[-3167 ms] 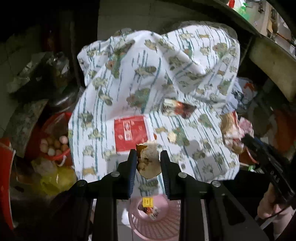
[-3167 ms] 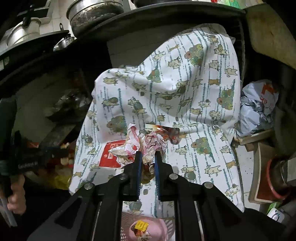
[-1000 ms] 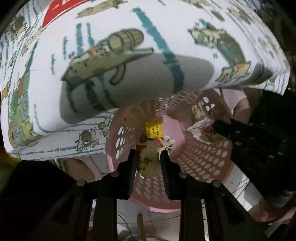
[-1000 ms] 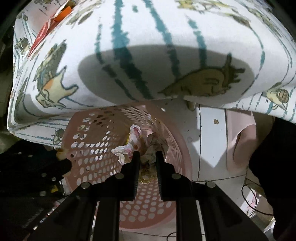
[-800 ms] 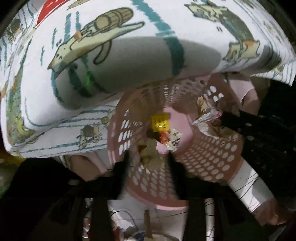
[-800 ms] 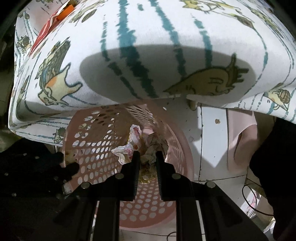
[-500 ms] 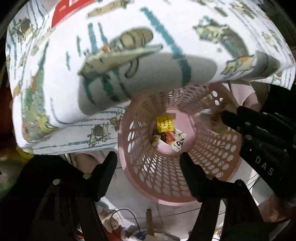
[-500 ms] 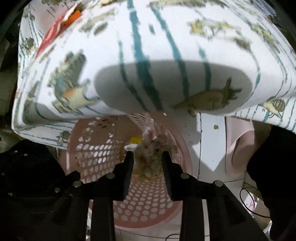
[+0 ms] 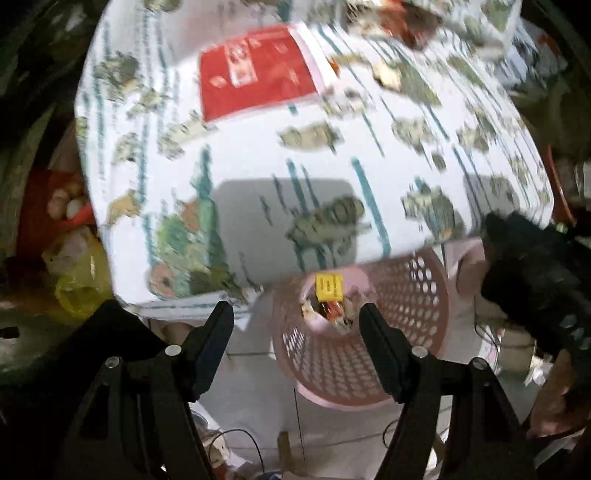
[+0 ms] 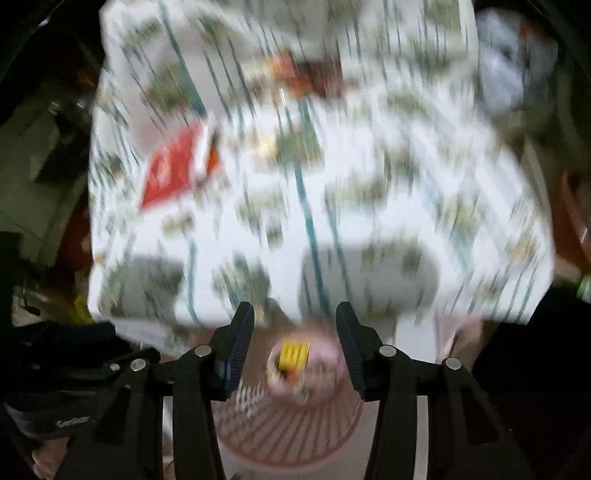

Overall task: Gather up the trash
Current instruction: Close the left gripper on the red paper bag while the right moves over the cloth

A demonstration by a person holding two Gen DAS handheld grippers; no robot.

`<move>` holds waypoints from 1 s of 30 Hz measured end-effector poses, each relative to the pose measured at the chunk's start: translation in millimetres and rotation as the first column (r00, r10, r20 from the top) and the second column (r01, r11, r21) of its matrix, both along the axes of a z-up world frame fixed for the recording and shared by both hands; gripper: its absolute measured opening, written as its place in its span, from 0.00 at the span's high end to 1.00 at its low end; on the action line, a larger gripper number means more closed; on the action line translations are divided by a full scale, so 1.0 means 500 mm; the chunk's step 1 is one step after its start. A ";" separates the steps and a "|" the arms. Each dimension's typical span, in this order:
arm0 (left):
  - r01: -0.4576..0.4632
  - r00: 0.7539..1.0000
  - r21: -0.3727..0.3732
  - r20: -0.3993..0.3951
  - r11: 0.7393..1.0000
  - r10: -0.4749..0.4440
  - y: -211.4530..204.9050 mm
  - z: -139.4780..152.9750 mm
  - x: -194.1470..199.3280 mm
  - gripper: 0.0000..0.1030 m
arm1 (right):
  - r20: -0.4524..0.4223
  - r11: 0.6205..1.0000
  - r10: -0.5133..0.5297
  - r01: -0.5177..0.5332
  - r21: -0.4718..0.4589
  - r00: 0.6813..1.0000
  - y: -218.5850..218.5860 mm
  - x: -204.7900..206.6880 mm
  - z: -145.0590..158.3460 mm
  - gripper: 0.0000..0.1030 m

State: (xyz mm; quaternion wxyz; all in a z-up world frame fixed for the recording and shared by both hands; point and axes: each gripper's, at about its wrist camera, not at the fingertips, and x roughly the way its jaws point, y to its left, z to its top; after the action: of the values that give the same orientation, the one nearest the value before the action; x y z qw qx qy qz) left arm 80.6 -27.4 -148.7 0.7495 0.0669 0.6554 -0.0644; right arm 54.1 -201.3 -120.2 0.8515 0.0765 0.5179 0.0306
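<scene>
Over the pink basket (image 9: 369, 354), the left gripper (image 9: 295, 325) and right gripper (image 10: 294, 341) gape empty, jaws just opened; their scraps now lie with the trash (image 9: 328, 301) inside. At twelve o'clock, a patterned cloth (image 9: 258, 155) with a red packet (image 9: 255, 72).

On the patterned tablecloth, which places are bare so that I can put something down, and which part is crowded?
The tablecloth is bare along its near edge, above the pink basket, and on the right between the red packet and the cloth's right edge. It is crowded at the far side, around the dark wrapper and small scraps.
</scene>
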 end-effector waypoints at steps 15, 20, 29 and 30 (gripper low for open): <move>-0.052 0.996 -0.001 0.071 0.999 0.052 0.028 0.047 0.044 0.29 | 0.084 0.998 0.043 -0.039 -0.050 0.996 0.012 0.011 0.030 0.53; -0.059 0.993 -0.035 0.105 0.998 0.062 0.024 0.057 0.077 0.12 | 0.112 0.996 0.034 -0.024 -0.091 0.993 0.008 0.017 0.042 0.53; -0.021 0.984 0.105 0.179 0.994 0.002 -0.015 0.057 0.183 0.08 | 0.157 0.993 0.001 0.018 -0.119 0.988 -0.019 0.041 0.067 0.53; 0.010 0.985 0.095 0.168 0.995 -0.026 -0.030 0.046 0.196 0.12 | 0.156 0.993 -0.004 0.022 -0.115 0.988 -0.021 0.044 0.068 0.53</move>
State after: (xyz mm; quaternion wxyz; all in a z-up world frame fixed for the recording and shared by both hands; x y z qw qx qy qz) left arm 178.6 -42.2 -125.8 0.7979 0.1132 0.5910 -0.0341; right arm 76.1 -211.6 -86.4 0.8925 0.0277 0.4502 0.0008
